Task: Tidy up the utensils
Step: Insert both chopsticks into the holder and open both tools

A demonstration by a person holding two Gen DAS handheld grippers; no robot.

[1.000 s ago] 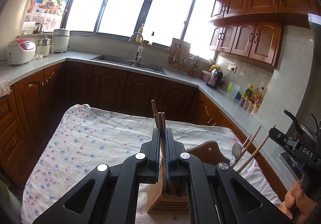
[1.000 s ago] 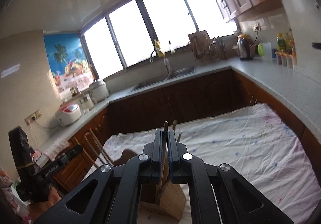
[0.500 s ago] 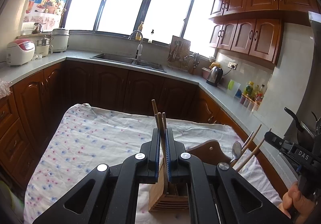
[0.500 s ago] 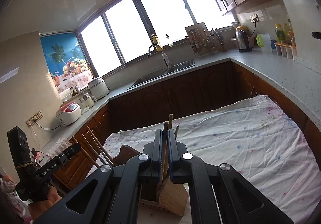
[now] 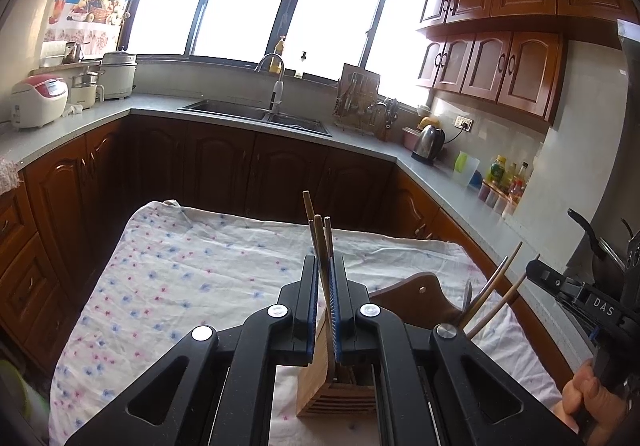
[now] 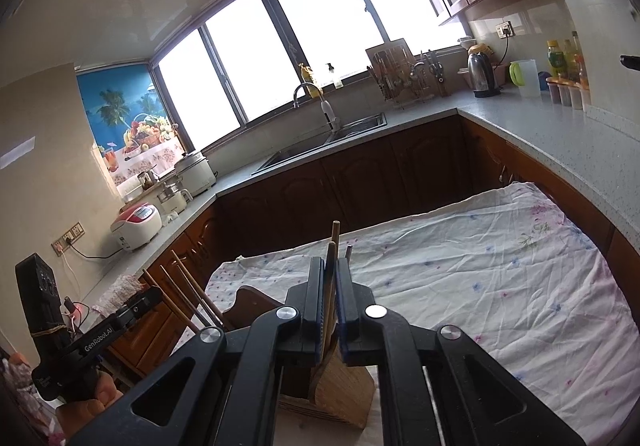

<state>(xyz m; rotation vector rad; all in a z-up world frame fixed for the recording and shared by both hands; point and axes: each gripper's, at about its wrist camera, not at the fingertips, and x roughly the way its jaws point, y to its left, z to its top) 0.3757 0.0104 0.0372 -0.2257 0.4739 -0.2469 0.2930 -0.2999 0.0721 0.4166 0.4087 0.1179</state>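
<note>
My left gripper (image 5: 323, 266) is shut on a bundle of utensils (image 5: 318, 236), wooden chopsticks and a metal handle, held upright just above a bamboo utensil holder (image 5: 334, 390) on the table. My right gripper (image 6: 330, 270) is shut on its own utensils (image 6: 333, 246), chopsticks and a thin metal piece, above the same holder (image 6: 340, 386). In the left wrist view the right gripper's chopsticks (image 5: 494, 288) stick up at the right. In the right wrist view the left gripper's chopsticks (image 6: 192, 290) stick up at the left.
The table carries a white flowered cloth (image 5: 180, 270). A dark wooden board (image 5: 416, 298) lies behind the holder. Brown cabinets and a grey counter (image 5: 360, 142) with sink (image 5: 256, 112) and kettle (image 5: 428, 142) surround the table.
Both grippers have risen slightly with their utensils still clamped. The holder appears a little lower in both views.
</note>
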